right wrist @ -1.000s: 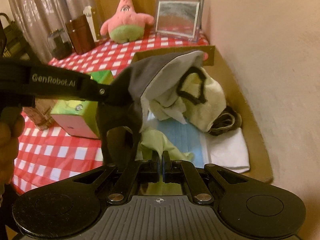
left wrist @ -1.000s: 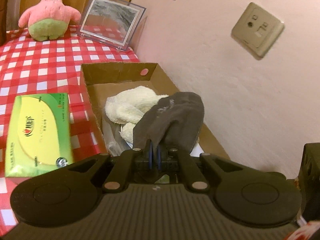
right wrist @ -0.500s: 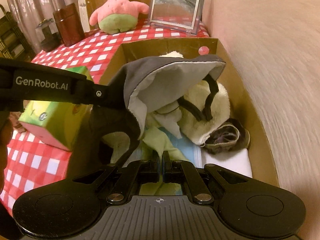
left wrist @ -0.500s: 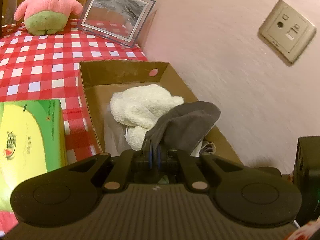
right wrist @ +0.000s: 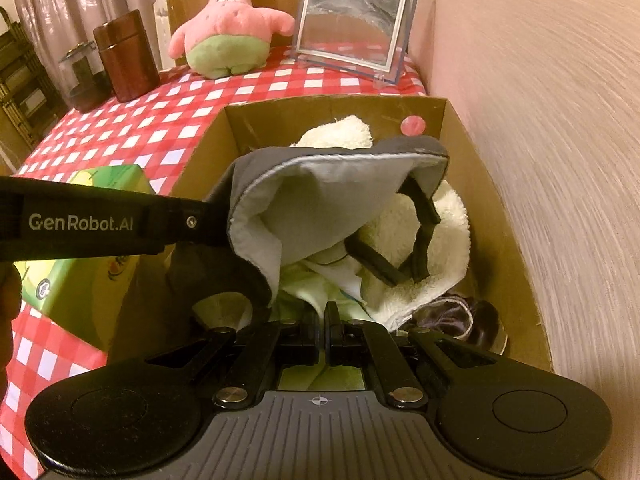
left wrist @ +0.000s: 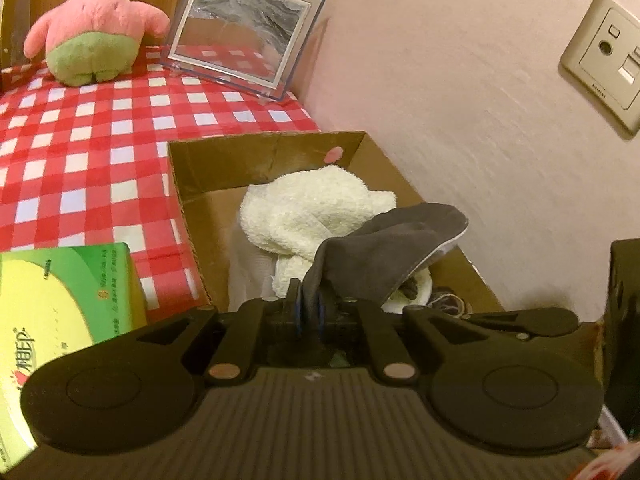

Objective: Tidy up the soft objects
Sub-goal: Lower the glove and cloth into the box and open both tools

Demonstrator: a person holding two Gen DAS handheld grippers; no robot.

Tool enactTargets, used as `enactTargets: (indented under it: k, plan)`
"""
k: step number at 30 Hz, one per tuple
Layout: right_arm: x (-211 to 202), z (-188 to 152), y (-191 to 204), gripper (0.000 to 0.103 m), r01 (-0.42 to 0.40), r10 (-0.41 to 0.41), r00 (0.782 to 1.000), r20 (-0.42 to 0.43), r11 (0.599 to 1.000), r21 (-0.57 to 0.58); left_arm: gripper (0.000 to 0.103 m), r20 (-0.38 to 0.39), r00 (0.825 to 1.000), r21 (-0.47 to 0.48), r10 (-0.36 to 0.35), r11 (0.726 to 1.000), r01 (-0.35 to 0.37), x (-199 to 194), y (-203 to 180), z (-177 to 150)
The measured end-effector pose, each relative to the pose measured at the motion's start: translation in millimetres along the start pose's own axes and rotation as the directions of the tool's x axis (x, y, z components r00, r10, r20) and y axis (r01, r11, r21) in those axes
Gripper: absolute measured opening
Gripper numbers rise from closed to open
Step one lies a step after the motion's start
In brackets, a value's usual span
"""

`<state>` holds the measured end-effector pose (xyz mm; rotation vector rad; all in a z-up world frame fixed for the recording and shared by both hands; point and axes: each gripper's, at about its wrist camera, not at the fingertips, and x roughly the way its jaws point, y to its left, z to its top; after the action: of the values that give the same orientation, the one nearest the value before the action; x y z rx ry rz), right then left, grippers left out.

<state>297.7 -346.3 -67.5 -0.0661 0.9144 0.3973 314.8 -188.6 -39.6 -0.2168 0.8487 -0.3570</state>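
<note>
Mask [left wrist: 384,240] of grey cloth, pinched at one edge in the left claw [left wrist: 309,308] with the pads shut on it. Carried forward and down since a moment ago, so now hanging low over the cardboard box [left wrist: 192,184] and right above the fluffy white towel [left wrist: 312,208] inside. Box along the tabletop [left wrist: 80,140] edge by the wall, the same spot as before. Right claw [right wrist: 325,320] also brought forward and lower, shut tight all the while, down near the pale green cloth [right wrist: 304,284] in the box.

Probably means the putting-away step is almost done – mask in the right place, only needing to be let go so it drops onto the pile. Not dropped yet.

Hard to see:
- Cannot tell if the right claw has a bit of the green cloth nipped in it or nothing at all – tips too close and too dark.
- Bottom of the box mostly covered by the mask and towel.
- Black straps [right wrist: 376,264] looped under the mask; cannot tell if resting on the towel or just above it.
- Dark bundle [right wrist: 460,316] at the near corner of the box by the wall, too shadowy to name.
- Green tissue box [left wrist: 60,300] cut off at the picture's side.
- Holding hand only a dark sliver at the right view's left edge.
</note>
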Motion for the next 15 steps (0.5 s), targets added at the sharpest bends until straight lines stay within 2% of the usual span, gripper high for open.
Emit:
enactTargets:
  k: [4,9,13,15]
  plan:
    - [-5.9,-2.1,-1.5,0.003,0.008,-0.008,1.0,0.006,1.0,0.017,0.015,0.0,1.0,0.012,0.012,1.0,-0.012,-1.2,-0.9,-1.6]
    - [-11.3,-1.7,-2.5,0.003,0.007,-0.007,1.0,0.007,0.999,0.04,0.034,0.0,1.0,0.037,0.023,0.999,-0.023,-7.4,-5.2,-4.8]
    - [-17.8,-3.2,-1.9,0.003,0.02,-0.02,1.0,0.003,0.999,0.043,0.037,0.001,1.0,0.05,0.028,0.998,-0.028,-14.5,-7.6,-7.2]
    - [-22.2,-5.1,-1.3,0.003,0.03,-0.03,1.0,0.001,0.999,0.042,0.043,0.001,1.0,0.055,0.028,0.998,-0.028,-18.7,-9.1,-7.9]
